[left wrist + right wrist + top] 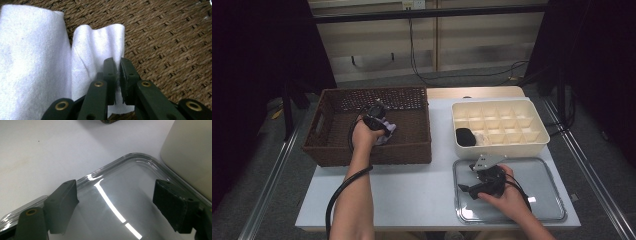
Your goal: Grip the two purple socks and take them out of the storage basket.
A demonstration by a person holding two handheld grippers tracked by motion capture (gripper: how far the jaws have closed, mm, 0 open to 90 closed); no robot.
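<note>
Inside the brown wicker basket (324, 150) my left gripper (382, 127) reaches down onto white cloth (388, 132). In the left gripper view its jaws (118, 67) are pinched together on the right edge of a small folded white cloth (97, 42). A larger white cloth (32, 57) lies just beside it on the woven floor (170, 40). My right gripper (466, 178) hovers over the left end of a clear plastic tray (542, 190). Its jaws (115, 195) stand wide apart with nothing between them, above the tray's corner (140, 170).
A cream organiser box (539, 145) with several compartments stands behind the tray, with a black item (465, 136) in its front left cell. Its wall (192, 152) rises close to the right gripper. Bare white tabletop (412, 190) lies between basket and tray.
</note>
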